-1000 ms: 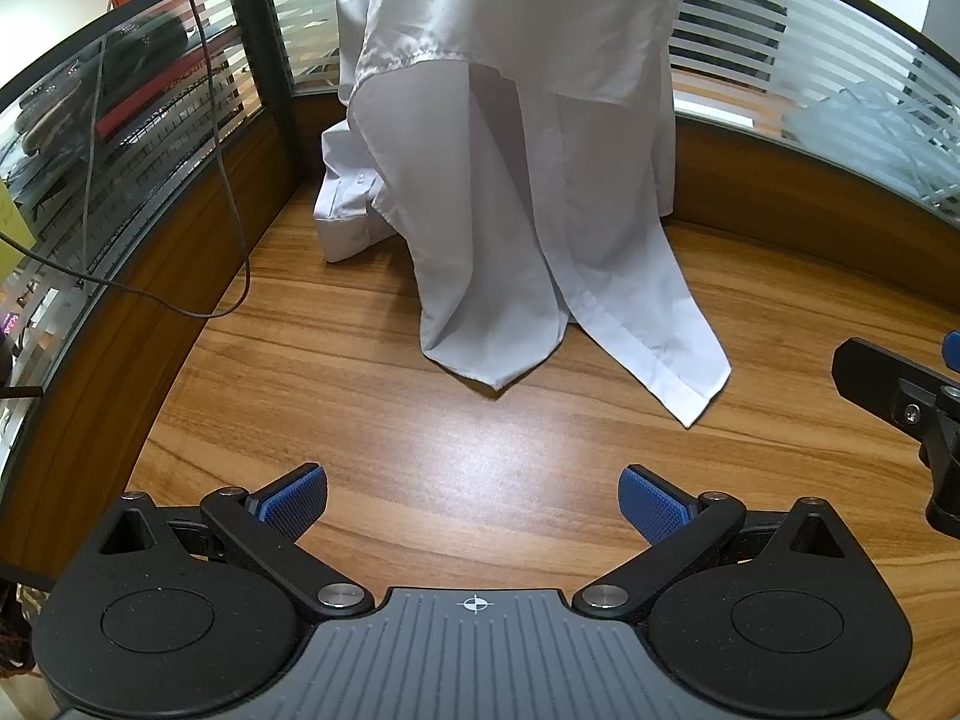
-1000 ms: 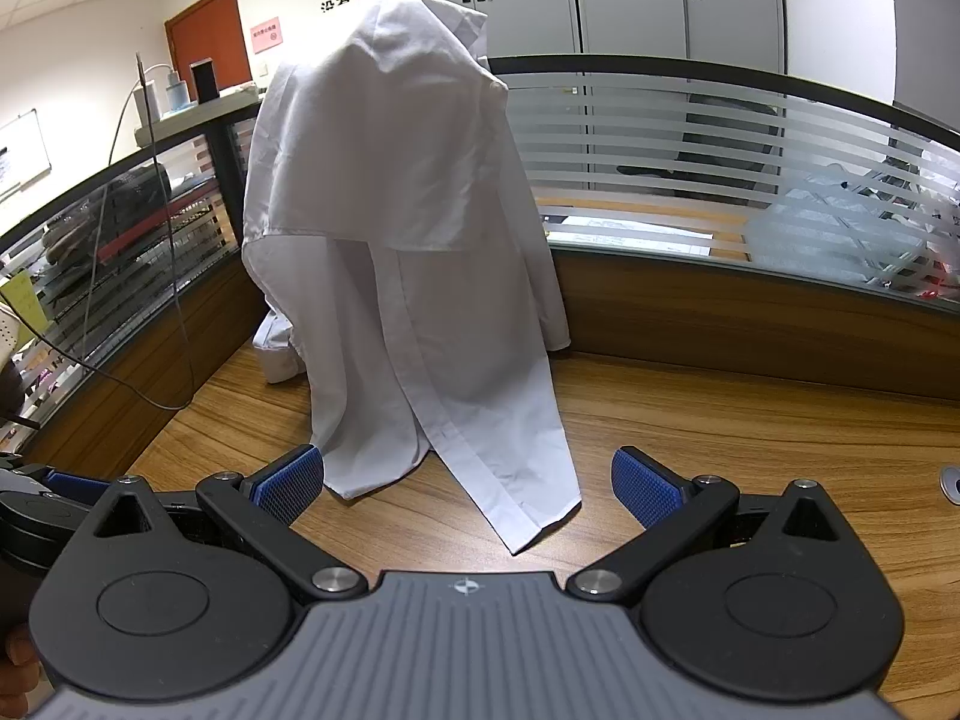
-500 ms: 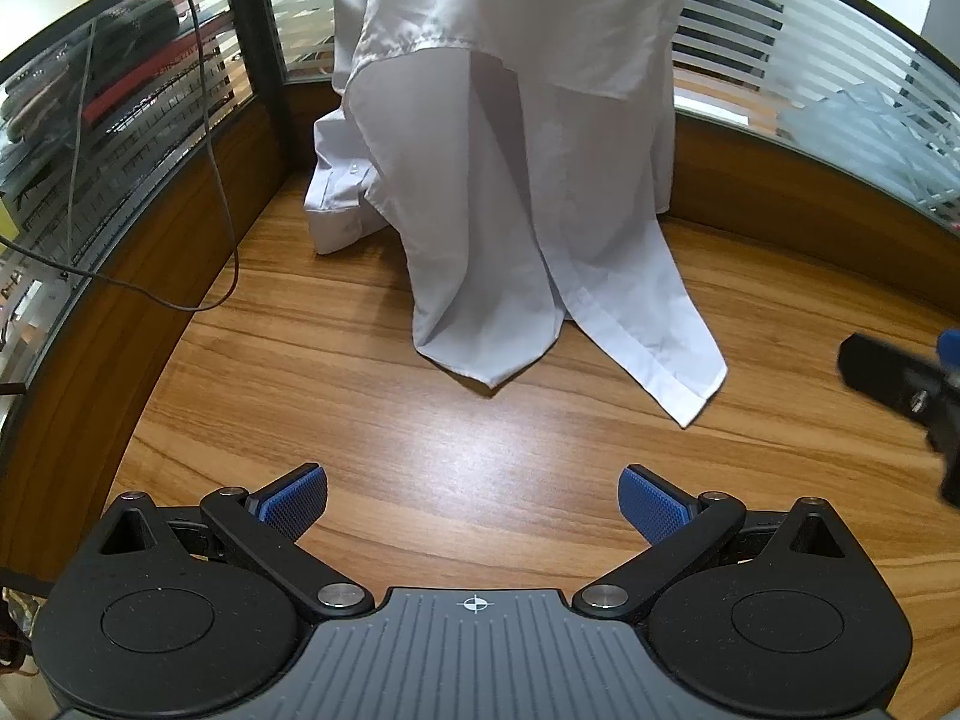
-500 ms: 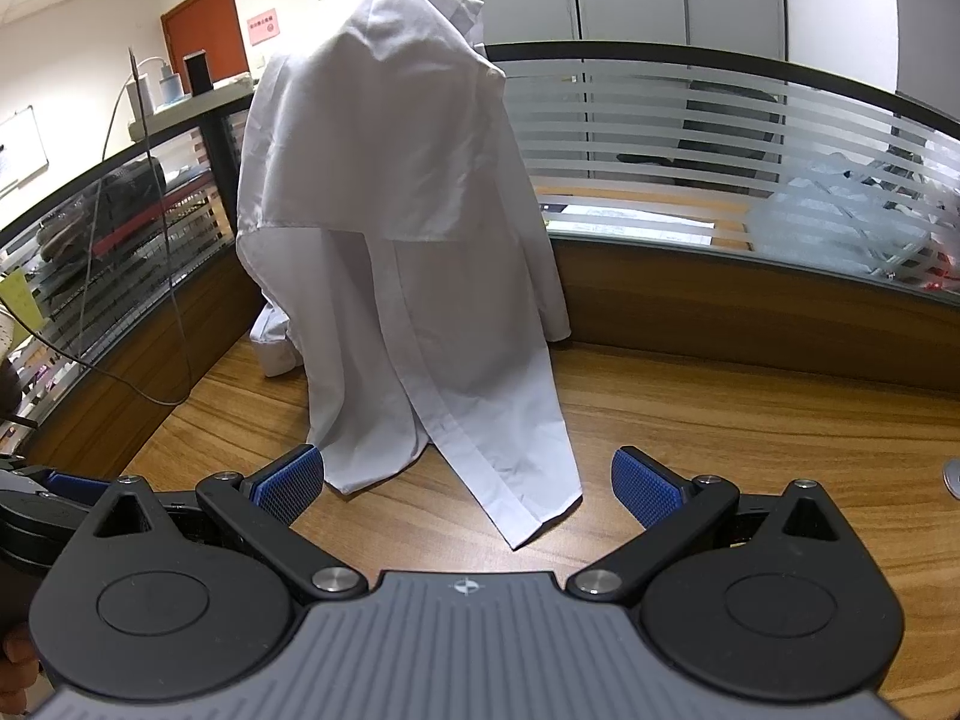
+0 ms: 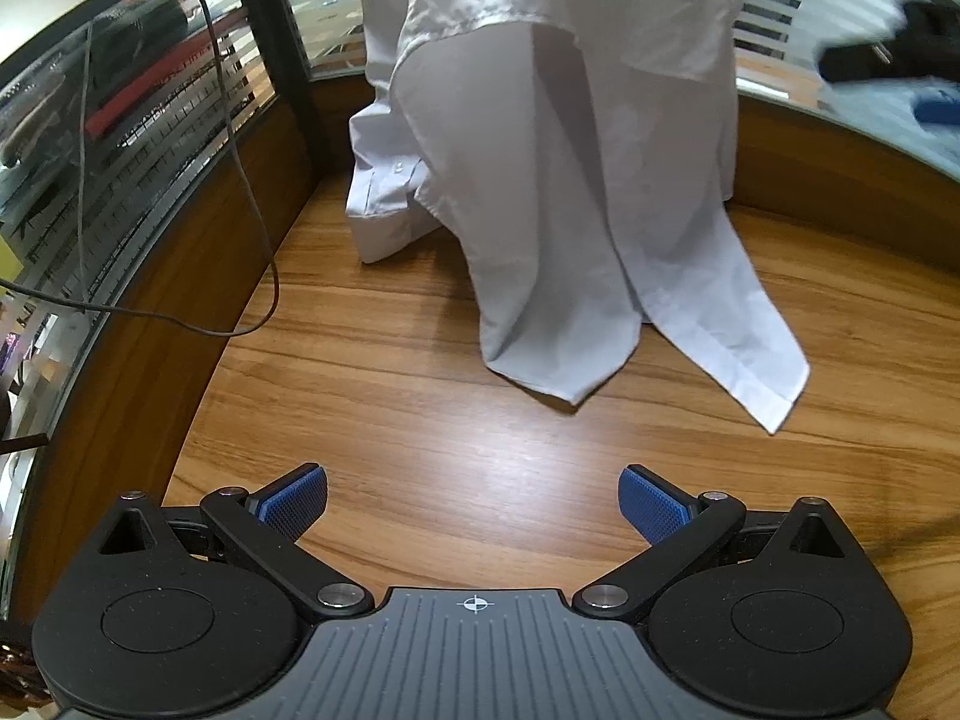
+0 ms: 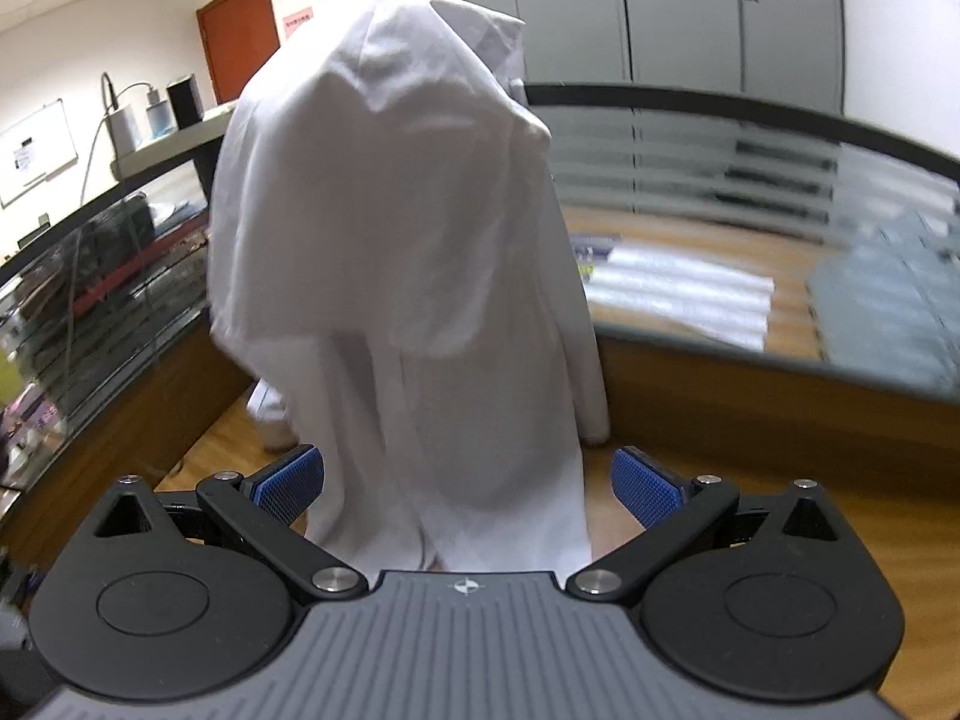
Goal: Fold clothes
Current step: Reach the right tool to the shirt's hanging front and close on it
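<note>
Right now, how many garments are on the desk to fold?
1: a white shirt draped upright over something at the back corner of the wooden desk, its tails on the wood. Others may be hidden behind it.

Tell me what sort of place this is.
Probably an office: a wooden desk enclosed by striped glass partitions, grey metal cabinets behind, and a whiteboard on the wall.

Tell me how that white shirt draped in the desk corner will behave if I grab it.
The white shirt looks thin and floppy: its tails hang in soft folds onto the desk. Probably light. Its sheen hints it may be slippery, so it could slide down all at once.
</note>
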{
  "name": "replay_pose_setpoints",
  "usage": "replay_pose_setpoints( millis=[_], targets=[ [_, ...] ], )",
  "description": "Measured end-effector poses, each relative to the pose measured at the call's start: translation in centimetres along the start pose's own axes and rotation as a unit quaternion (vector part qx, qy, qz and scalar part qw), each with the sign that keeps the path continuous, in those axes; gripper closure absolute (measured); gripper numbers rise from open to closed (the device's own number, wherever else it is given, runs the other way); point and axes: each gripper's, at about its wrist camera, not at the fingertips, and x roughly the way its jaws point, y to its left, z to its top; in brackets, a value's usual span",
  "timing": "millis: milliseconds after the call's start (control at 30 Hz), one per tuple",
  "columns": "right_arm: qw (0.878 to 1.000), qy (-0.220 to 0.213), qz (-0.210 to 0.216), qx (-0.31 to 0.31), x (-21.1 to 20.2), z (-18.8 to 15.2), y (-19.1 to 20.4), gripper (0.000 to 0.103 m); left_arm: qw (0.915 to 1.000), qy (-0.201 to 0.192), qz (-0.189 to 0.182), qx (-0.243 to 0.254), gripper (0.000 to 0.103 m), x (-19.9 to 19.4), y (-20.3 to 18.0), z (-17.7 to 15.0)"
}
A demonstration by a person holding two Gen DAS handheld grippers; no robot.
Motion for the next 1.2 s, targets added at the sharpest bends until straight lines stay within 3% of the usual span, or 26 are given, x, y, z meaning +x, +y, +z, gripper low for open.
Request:
replay_pose_setpoints(
  millis=[567, 600, 667, 733, 800, 900, 1200],
  targets=[
    [0.997, -0.008, 0.048, -0.053, 15.3, 10.3, 0.3, 0.000, 0.9993, 0.034, 0.000, -0.015, 0.000, 4.1, 1.0, 2.4],
    [0.997, -0.010, 0.051, -0.058, 15.8, 10.6, 0.3, 0.004, 0.9993, 0.035, 0.000, -0.016, 0.000, 4.2, 1.0, 2.5],
    [0.996, -0.016, 0.057, -0.067, 16.3, 11.1, 0.3, 0.022, 0.9992, 0.036, 0.001, -0.017, 0.000, 4.4, 1.1, 2.8],
    [0.995, -0.016, 0.068, -0.075, 16.2, 11.5, 0.2, 0.064, 0.9993, 0.032, 0.002, -0.017, 0.000, 4.2, 1.1, 3.0],
    [0.993, -0.015, 0.081, -0.081, 16.0, 11.8, 0.1, 0.090, 0.9994, 0.028, 0.004, -0.018, 0.000, 4.0, 1.0, 3.1],
    [0.992, -0.019, 0.096, -0.082, 14.8, 11.7, 0.0, 0.096, 0.9996, 0.024, 0.003, -0.017, 0.000, 3.6, 0.8, 3.2],
    [0.985, 0.003, 0.153, -0.082, 7.8, 7.7, 1.0, 0.100, 0.9997, 0.005, 0.011, -0.023, 0.000, 2.0, 0.8, 2.7]
  ],
)
